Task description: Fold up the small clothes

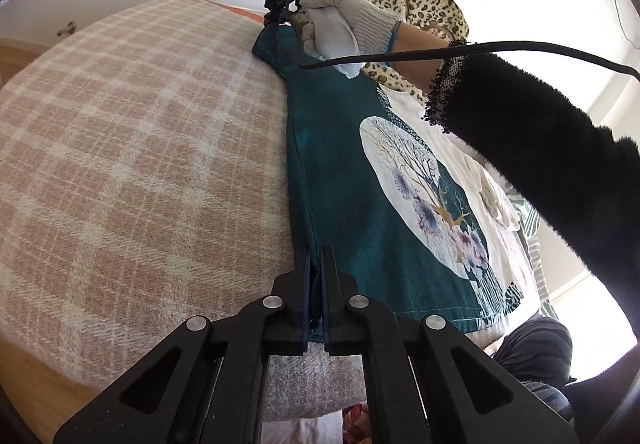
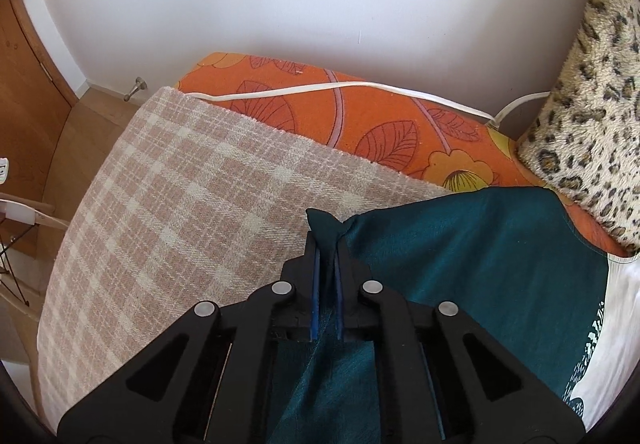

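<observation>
The teal printed garment [image 1: 344, 172] lies flat on the plaid blanket [image 1: 140, 164]. The left gripper [image 1: 316, 256] pinches its hem corner and the right gripper [image 2: 326, 244] pinches the far corner. Lift both corners together, keeping that edge taut, then carry it evenly across.

A teal garment [image 1: 336, 172] with a round white tree print lies stretched flat, two corners pinched.

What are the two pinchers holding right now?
Both hold the teal garment: the left hand-held gripper pinches its near edge, the right hand-held gripper its far corner.
</observation>
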### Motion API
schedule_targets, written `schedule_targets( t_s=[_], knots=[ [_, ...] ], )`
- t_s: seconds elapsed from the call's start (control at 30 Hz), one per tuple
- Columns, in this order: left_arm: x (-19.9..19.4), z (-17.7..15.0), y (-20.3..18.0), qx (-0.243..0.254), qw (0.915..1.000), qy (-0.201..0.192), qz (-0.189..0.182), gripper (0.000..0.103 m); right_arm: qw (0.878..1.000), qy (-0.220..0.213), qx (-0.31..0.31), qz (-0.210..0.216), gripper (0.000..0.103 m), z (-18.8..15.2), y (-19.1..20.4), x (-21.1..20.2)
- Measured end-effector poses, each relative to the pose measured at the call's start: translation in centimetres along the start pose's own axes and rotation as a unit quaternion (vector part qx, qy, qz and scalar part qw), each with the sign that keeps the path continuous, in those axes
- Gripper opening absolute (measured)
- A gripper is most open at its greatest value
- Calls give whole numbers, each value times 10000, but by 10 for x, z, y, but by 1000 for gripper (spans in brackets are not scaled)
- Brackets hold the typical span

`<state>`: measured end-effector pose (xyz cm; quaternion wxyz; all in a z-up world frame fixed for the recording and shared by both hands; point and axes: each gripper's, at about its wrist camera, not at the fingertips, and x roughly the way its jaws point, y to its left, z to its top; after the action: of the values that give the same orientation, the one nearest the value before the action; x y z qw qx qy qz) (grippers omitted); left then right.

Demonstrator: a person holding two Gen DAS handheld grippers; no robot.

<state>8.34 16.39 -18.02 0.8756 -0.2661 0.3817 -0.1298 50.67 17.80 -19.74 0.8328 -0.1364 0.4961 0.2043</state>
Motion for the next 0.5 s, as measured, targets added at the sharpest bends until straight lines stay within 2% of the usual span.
schedule_targets(
  t_s=[0.3,0.5],
  knots=[
    [4,11,-36,151,9981,66,-594,2,9992,-366,55,143,5,10,-42,-47],
    [26,14,-68,454,9932,409,-987,2,9983,-553,153,121,5,3,-79,-74]
  ],
)
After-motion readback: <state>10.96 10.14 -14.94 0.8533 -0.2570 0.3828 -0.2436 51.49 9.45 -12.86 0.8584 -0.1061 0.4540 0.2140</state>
